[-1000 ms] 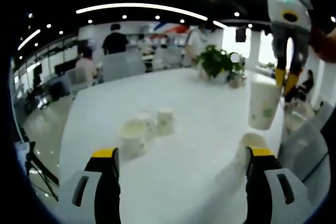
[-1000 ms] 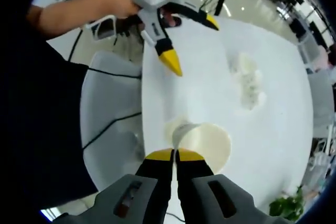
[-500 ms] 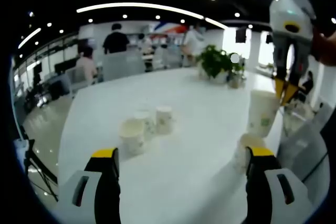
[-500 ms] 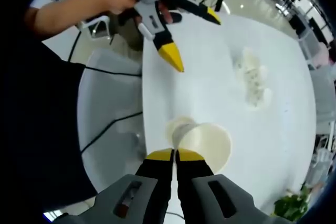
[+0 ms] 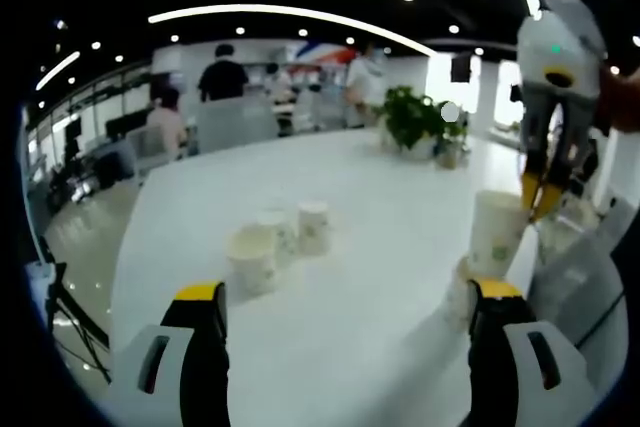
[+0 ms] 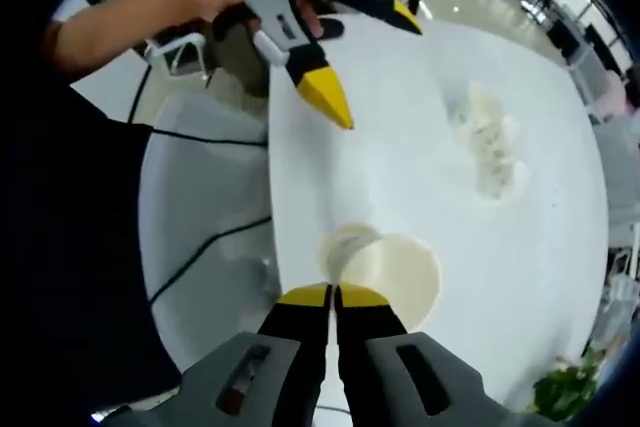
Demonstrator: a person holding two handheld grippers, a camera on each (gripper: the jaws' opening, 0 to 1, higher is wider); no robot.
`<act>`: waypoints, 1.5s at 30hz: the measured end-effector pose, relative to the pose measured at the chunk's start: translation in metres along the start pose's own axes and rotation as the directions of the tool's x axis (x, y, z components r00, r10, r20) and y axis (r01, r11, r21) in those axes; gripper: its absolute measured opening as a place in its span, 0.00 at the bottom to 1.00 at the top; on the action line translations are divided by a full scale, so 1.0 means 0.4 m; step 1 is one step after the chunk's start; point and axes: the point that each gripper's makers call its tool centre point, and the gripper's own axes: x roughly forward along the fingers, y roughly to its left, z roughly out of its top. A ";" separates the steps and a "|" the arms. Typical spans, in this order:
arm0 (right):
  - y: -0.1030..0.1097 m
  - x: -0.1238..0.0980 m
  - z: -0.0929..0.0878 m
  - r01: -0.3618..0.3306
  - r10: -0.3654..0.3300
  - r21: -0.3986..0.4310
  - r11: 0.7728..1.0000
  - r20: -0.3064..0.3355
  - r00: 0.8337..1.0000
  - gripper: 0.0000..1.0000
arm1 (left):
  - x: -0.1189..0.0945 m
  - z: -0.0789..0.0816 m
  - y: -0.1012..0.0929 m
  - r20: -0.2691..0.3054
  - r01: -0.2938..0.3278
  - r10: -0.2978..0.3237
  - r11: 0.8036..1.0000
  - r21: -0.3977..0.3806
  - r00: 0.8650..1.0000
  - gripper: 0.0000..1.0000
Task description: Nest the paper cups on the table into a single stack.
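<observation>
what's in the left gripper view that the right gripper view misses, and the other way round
Left gripper view alone: people standing in the office background, and the side of the held paper cup with its green print, hanging just above another cup on the table.

Right gripper view alone: the held cup's open mouth from above, the right gripper pinching its rim, and a white chair beside the table.

Both: the white table, the cluster of three cups, a potted plant, and the left gripper, open.

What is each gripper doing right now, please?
Left gripper: open, holding nothing, jaws wide apart above the table.
Right gripper: closed on the rim of a paper cup.
</observation>
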 end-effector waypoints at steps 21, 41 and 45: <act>-0.004 0.082 -0.014 0.008 -0.008 0.030 1.000 0.001 1.000 0.00 | 0.002 0.000 0.000 0.005 -0.001 0.001 1.000 -0.017 1.000 0.99; -0.022 0.122 -0.013 0.021 -0.022 0.062 0.998 0.011 1.000 0.00 | -0.007 -0.005 -0.004 -0.004 -0.001 0.001 1.000 -0.010 1.000 0.99; -0.027 0.139 -0.017 0.017 -0.018 0.077 0.997 0.007 1.000 0.00 | -0.010 -0.008 0.000 -0.007 -0.004 0.004 1.000 -0.012 1.000 0.99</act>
